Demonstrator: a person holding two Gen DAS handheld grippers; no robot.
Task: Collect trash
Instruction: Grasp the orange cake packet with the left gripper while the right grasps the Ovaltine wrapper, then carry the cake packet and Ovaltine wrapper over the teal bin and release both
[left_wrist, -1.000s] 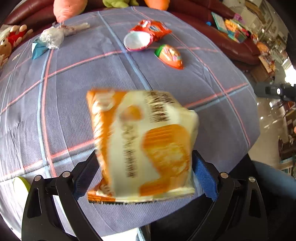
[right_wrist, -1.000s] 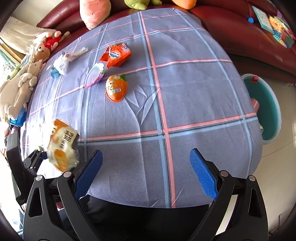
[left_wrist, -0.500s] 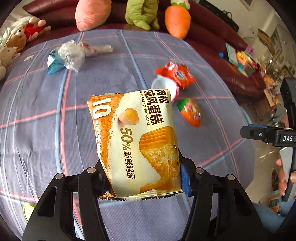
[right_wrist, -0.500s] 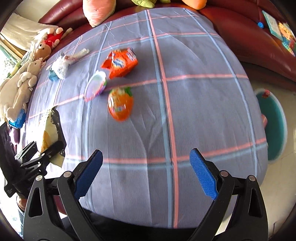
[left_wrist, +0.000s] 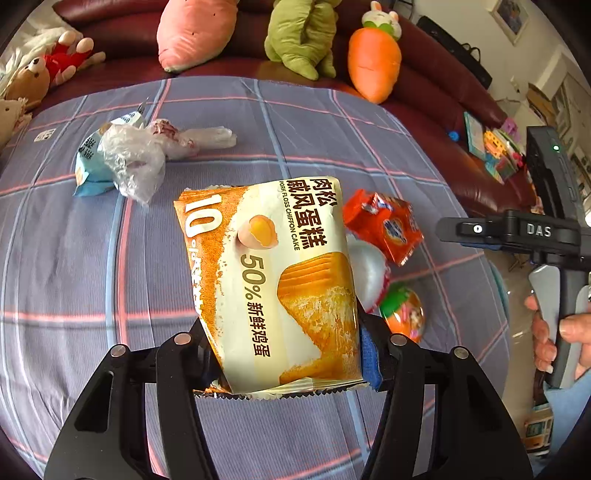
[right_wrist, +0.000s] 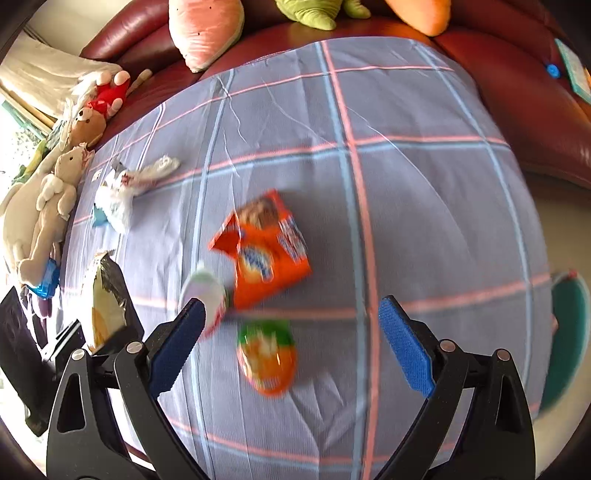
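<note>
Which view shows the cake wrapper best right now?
The left wrist view: the cake wrapper fills the centre, label readable, clamped in the left hand-held gripper. The right wrist view shows it only edge-on at far left.

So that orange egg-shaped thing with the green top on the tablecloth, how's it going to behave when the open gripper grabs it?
The orange egg looks rounded and glossy, so it may slip or roll off between the right gripper's flat pads. It seems a rigid shell, unlike the floppy cake wrapper clamped in the left gripper, so probably light but not squashable.
</note>
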